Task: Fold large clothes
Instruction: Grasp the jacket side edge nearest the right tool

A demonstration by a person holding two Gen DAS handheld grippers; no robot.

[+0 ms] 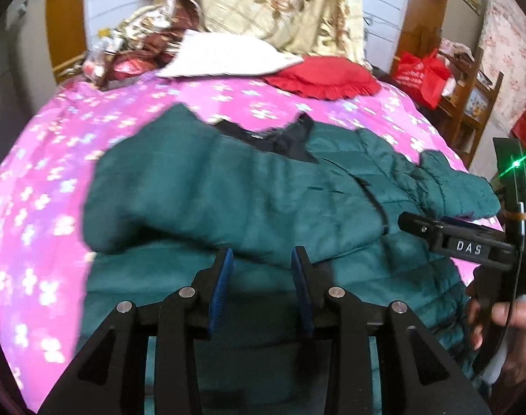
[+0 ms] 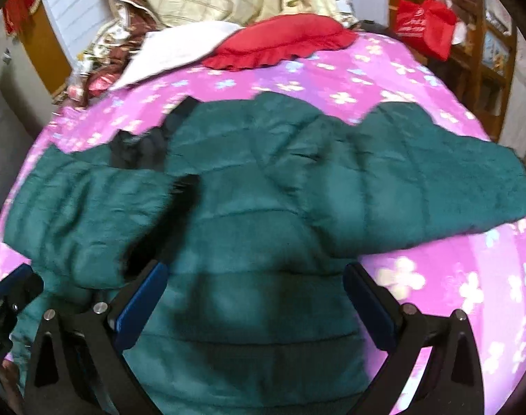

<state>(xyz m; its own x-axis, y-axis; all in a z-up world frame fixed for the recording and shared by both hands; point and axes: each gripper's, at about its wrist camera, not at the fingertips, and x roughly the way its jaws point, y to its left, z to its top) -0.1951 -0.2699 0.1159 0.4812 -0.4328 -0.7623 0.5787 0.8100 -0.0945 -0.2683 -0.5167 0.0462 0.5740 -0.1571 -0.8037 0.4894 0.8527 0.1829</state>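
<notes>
The green quilted puffer jacket lay spread on the pink flowered bedspread, collar toward twelve o'clock, one sleeve folded across its chest from nine o'clock, the other stretched out toward three. The left gripper hovered with its jaws slightly parted and nothing between them; the right gripper stood wide open over the hem. The padding looked light, soft, springy and slippery, so the outstretched cuff seemed the best hold.

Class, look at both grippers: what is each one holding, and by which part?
Nothing: the left gripper and right gripper stand open above the green jacket.
</notes>
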